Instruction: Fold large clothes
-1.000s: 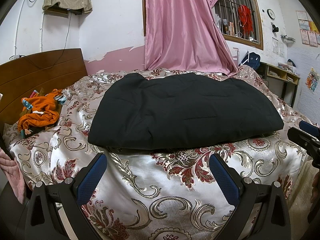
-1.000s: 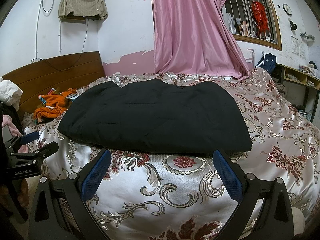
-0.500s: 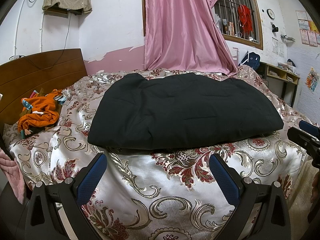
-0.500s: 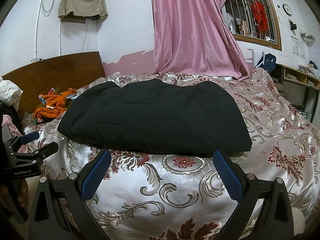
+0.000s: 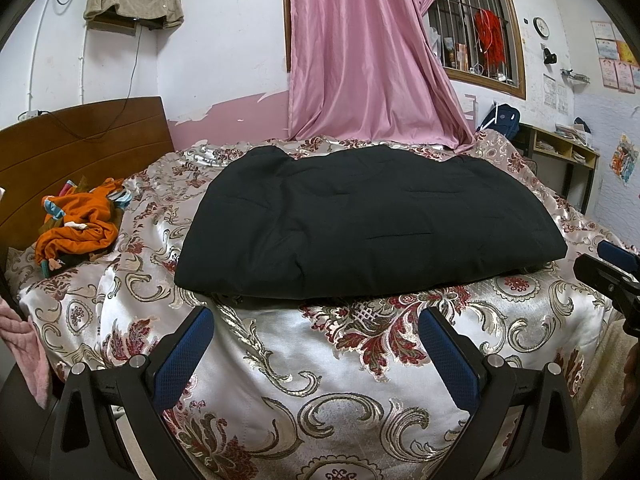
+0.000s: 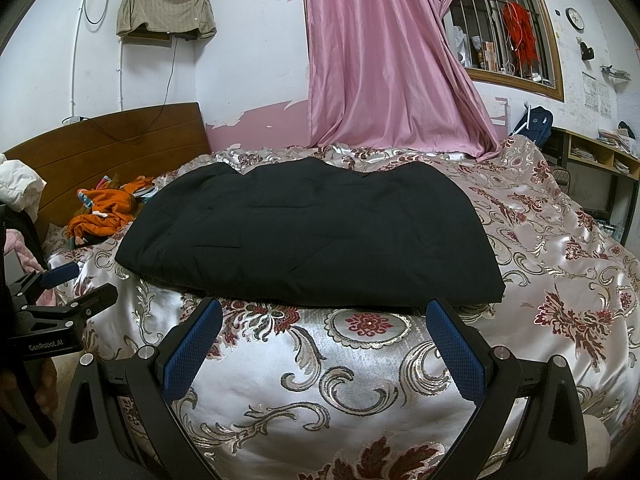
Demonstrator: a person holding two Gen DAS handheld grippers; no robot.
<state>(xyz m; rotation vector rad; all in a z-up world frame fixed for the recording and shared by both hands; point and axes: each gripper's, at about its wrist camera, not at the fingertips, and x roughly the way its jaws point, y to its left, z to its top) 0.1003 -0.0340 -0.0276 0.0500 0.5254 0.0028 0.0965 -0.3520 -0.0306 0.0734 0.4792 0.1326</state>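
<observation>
The black garment (image 5: 360, 220) lay flat on the bed (image 5: 328, 364), on top of the flowered satin cover, and it already had the shape of a wide, thick rectangle. Its near edge was rounded and doubled, so I judged that at least one fold was made. The far edge was less tidy (two small bumps stood up there, maybe a collar or shoulders, I could not tell).

The left hand-held gripper (image 5: 316, 344) hovered in front of the near edge of the bed, its blue fingers (image 5: 182, 354) wide apart and holding nothing. The right hand-held gripper (image 6: 326, 340) was in the same position a little more to the right, also spread apart and empty. Neither one touched the garment; both were just short of its near edge.

In my opinion the task was somewhere in the middle or late part. The piece was still large, so one more fold across its length seemed to be left, and perhaps some smoothing.

An orange heap of clothes (image 5: 78, 224) lay apart near the headboard (image 5: 80, 148), not yet folded.
</observation>
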